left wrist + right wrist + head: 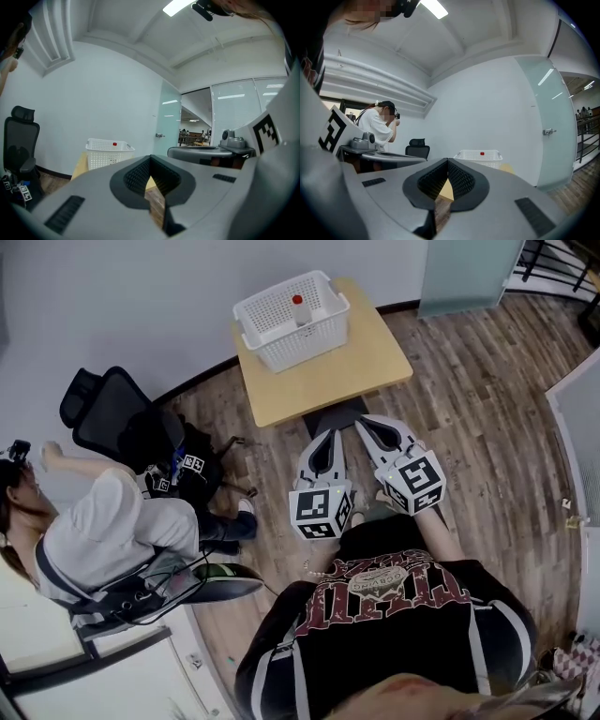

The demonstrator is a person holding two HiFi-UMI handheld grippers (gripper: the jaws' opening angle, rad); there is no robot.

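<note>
Currently, I hold both grippers in the air above the wood floor (469, 418), side by side and pointing toward the near edge of the counter (328, 381). The left gripper (327, 435) is closed: in the left gripper view its ribbed pads meet at the tips, and nothing is clamped between them; only floor and a strip of counter show through the slit below the contact point. The right gripper (362, 421) is in the same condition, jaws together at the tips and holding nothing. Neither gripper touches the counter or anything on it. A white basket (300, 348) stands on the far half of the counter, near the wall, well apart from both grippers. A small bottle with a red cap (298, 306) stands upright inside the basket. Both gripper views show the basket straight ahead, with the red cap visible above its rim. To the left of the counter, a black office chair (108, 413) stands on the floor. A seated person in a white shirt (103, 535) is beside the chair.
</note>
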